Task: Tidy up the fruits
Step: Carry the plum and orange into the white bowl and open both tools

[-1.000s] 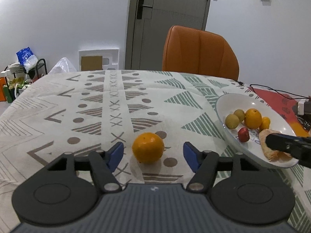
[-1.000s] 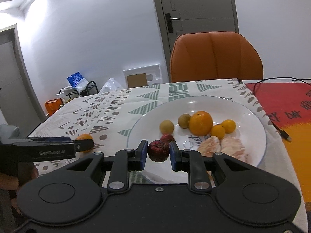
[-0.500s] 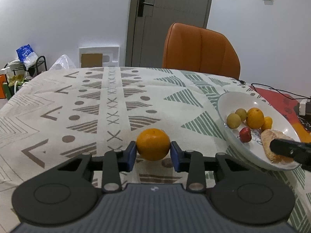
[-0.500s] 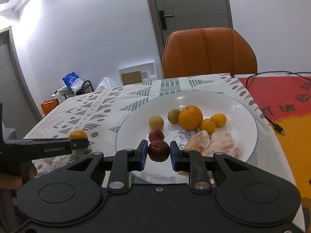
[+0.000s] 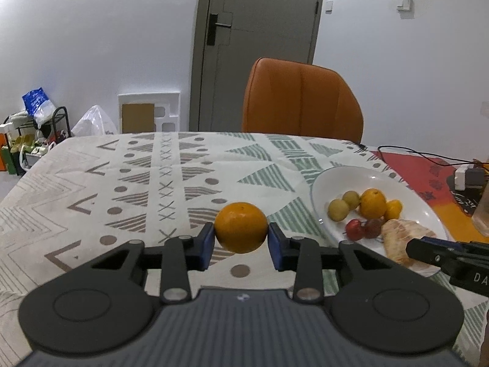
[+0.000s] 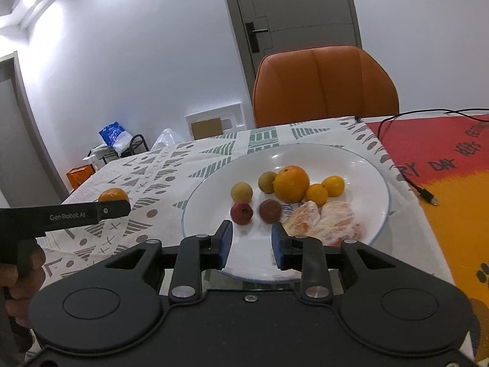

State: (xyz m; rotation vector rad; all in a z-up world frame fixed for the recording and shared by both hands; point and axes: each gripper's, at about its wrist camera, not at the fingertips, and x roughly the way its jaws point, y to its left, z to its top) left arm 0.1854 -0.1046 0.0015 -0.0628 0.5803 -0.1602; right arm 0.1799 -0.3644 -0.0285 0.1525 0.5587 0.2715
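My left gripper [image 5: 240, 243] is shut on an orange [image 5: 240, 227] and holds it above the patterned tablecloth; the orange also shows in the right wrist view [image 6: 113, 196]. My right gripper [image 6: 251, 244] is open and empty over the near rim of the white plate [image 6: 360, 165]. A dark red fruit [image 6: 270, 211] lies on the plate just beyond its fingertips, beside another red fruit [image 6: 241, 212]. The plate also holds a large orange [image 6: 290, 183], small citrus, two yellow-green fruits and peeled pomelo pieces [image 6: 324, 224]. The plate [image 5: 336, 180] sits right of my left gripper.
An orange chair [image 5: 301, 99] stands behind the table's far edge. A black cable [image 6: 406, 177] runs over the red and orange cloth right of the plate. A charger block [image 5: 469, 177] lies at the far right. Bags and a rack stand on the floor at left.
My left gripper closed on the orange and lifted it. My right gripper opened and left the dark red fruit on the plate.
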